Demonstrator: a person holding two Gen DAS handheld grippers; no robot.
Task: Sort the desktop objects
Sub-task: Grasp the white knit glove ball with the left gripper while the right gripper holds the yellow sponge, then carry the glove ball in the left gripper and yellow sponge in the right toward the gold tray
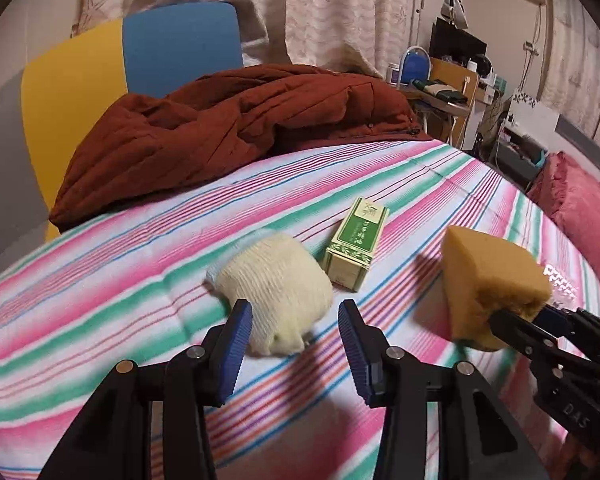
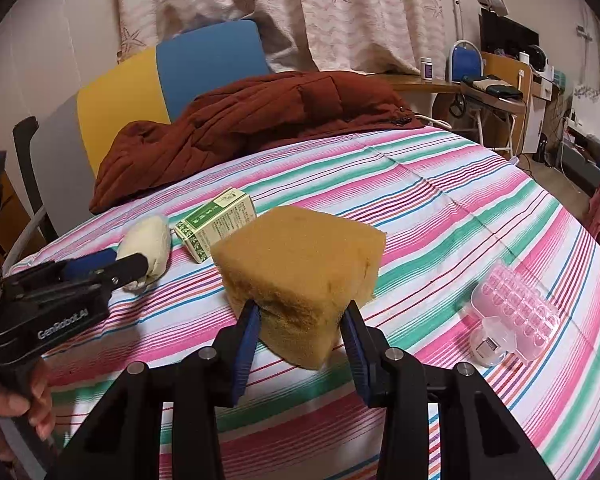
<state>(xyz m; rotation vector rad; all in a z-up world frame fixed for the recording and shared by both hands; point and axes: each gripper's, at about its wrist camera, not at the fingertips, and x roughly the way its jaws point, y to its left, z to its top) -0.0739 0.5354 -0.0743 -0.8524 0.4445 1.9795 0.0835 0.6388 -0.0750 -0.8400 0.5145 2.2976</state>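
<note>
While the right gripper (image 2: 300,336) pinches the sponge (image 2: 300,264) clear of the striped cloth (image 2: 440,208), the left gripper (image 1: 296,344) hangs spread at the yarn ball (image 1: 276,280). Taking the green box (image 1: 356,248) as landmark: yarn just left, sponge right, clear pink item (image 2: 516,312) further right. No bin or tray shows, so progress cannot be judged.

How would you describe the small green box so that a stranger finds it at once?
On the striped pink, green and white bedcover, look before the rust-brown quilted jacket. The small green and cream cardboard box lies between the cream knitted bundle and the tan sponge block, alone bearing print.
</note>
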